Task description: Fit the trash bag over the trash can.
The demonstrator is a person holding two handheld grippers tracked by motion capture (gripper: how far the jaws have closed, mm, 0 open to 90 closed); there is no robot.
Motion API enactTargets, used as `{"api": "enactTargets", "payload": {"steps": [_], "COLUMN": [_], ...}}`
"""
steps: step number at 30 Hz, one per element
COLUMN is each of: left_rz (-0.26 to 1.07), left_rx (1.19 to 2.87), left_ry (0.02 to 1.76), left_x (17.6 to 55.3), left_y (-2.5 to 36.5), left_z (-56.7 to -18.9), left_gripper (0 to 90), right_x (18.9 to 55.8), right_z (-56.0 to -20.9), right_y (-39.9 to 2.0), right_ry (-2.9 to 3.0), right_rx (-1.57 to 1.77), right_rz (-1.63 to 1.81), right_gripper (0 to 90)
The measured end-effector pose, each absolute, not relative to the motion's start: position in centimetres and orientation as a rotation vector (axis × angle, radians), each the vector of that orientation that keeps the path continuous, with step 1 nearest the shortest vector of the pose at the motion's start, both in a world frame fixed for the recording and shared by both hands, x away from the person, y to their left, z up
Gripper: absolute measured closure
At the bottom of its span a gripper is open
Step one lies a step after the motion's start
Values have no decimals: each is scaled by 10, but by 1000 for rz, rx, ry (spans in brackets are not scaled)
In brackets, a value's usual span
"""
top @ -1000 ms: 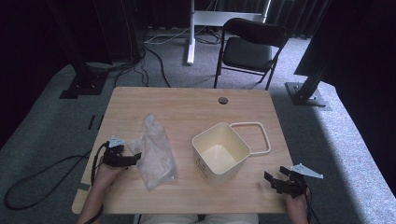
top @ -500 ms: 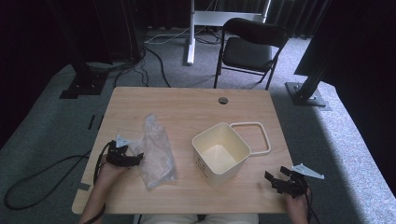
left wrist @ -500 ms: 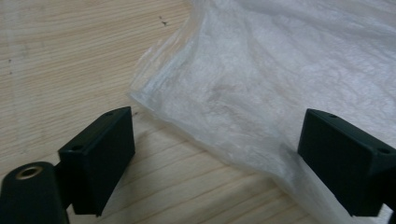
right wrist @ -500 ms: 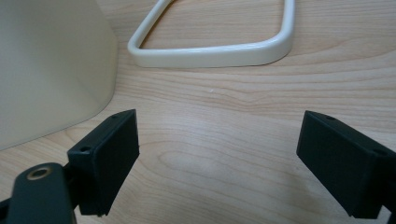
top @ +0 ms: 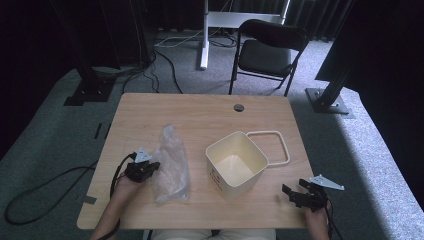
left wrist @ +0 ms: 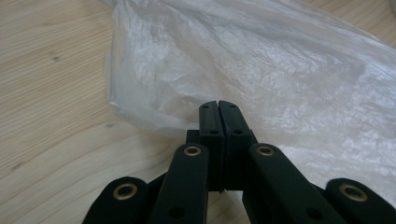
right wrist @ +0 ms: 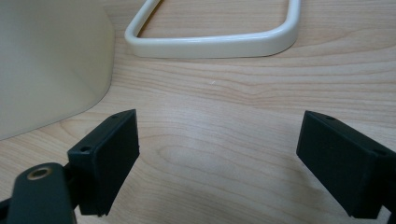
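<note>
**Bright desk, dark room**

From above, my desk (top: 200, 110) sits in soft, even light while the room behind falls into near black; a paler band of light crosses the carpet (top: 380, 150) at the right. Shadows on the wood are faint. That picture is slightly soft and grainy. Close up, the wood grain is crisp, the plastic bag (left wrist: 261, 70) shows mild white sheen without harsh glare, and my tool's nearest black parts blur at the bottom edge.

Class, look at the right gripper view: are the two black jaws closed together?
No, the right claw stands wide open, with bare wooden table showing between its jaws.
</note>
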State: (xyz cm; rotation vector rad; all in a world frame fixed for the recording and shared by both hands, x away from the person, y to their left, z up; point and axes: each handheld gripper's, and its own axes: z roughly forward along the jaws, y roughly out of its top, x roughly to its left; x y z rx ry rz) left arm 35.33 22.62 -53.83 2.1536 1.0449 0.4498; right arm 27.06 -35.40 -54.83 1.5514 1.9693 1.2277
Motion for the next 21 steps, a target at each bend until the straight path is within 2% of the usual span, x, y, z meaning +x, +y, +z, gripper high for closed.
{"api": "enactTargets", "payload": {"steps": [8,14,21], "left_rz": [477,515,589], "left_rx": [2087,1926,1841], "left_ry": [1057,1005,913], "left_x": [348,331,312], "left_y": [217,221,217], "left_z": [-533,-501,-466], "left_gripper": [900,900,900], "right_x": [273,275,277], "right_z": [-548,-547,-547], "right_y": [-354,-353,-352], "right_ry": [1953,1928,1934], "right_rx": [1537,1516,1513], "right_rz": [1254,1285,1280], "right_gripper": [124,124,125]}}
